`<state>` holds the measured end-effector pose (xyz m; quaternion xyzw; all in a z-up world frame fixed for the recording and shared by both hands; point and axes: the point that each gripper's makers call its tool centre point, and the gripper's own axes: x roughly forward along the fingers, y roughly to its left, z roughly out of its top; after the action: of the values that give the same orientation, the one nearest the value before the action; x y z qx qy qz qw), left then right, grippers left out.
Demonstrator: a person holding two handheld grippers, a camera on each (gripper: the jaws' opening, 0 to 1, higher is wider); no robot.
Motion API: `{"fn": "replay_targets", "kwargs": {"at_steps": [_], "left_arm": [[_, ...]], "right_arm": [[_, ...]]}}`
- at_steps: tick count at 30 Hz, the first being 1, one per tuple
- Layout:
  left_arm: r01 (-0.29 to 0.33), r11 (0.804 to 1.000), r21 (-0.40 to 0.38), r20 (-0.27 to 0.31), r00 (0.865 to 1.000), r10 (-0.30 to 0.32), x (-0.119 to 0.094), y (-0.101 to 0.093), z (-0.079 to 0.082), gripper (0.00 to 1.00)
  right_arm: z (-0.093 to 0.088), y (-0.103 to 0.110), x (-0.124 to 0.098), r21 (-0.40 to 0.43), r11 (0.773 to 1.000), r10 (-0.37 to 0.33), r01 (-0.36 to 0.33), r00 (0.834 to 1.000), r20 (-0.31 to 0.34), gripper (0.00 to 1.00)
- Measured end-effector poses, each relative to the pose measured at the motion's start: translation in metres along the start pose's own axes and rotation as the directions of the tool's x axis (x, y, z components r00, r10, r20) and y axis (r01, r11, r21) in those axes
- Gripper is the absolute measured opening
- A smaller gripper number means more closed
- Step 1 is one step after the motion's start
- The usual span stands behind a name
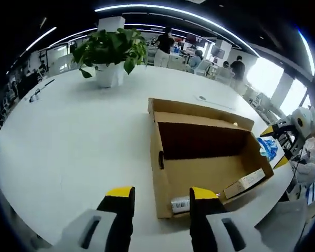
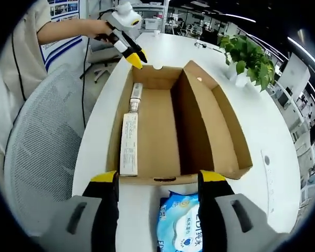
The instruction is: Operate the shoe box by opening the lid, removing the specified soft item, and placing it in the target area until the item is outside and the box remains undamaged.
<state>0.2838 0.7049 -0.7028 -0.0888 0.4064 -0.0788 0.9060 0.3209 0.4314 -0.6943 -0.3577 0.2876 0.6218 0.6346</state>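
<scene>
Shoe box [image 1: 210, 157] is open on the white tabletop [image 1: 68, 136], close to the table's near edge, lid [image 1: 199, 111] folded back flat behind it toward the plant side. Inside, along one long wall: a slim white carton [image 2: 128, 143] lying flat, with a smaller white tube-like item [image 2: 135, 97] end to end beyond it; rest of the box floor is bare cardboard. Soft item, a blue-and-white wipes pack [image 2: 181, 223], is outside the box, flat on the tabletop just beside the box's short end wall; in the left gripper view it shows past the box's far corner [image 1: 268, 148]. Right gripper [image 2: 160, 184] hangs over the pack, jaws apart, nothing between them; can't tell if a jaw touches the pack. Left gripper [image 1: 160, 195] hovers at the opposite short end of the box, jaws apart, holding nothing; also seen in the right gripper view [image 2: 136, 59], held by a hand [image 2: 97, 27]. Potted plant [image 1: 111, 55] stands at the far side of the tabletop, well apart from the box. Grey mesh chair [image 2: 42, 152] sits against the table edge beside the box.
</scene>
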Motion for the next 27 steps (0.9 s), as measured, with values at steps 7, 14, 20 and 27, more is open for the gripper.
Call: {"fn": "replay_targets", "kwargs": {"at_steps": [7,14,20,27], "left_arm": [[0.007,0.999,-0.040,-0.022,1.000,-0.008,0.006,0.001,-0.010,0.32],[0.017,0.996,-0.088,-0.028,0.999,-0.020,0.010,0.004,-0.015,0.28],[0.028,0.993,-0.114,-0.034,0.999,-0.032,0.014,0.002,-0.015,0.23],[0.034,0.993,-0.111,-0.051,0.998,-0.040,0.019,-0.002,-0.016,0.17]], "right_arm": [[0.000,0.002,0.008,-0.002,1.000,0.013,-0.013,1.000,-0.011,0.57],[0.001,0.004,0.013,0.002,1.000,0.025,-0.025,1.000,-0.016,0.56],[0.001,0.004,0.016,0.005,0.999,0.033,-0.033,0.999,-0.019,0.56],[0.001,0.004,0.017,0.007,0.999,0.036,-0.035,0.999,-0.021,0.56]]}}
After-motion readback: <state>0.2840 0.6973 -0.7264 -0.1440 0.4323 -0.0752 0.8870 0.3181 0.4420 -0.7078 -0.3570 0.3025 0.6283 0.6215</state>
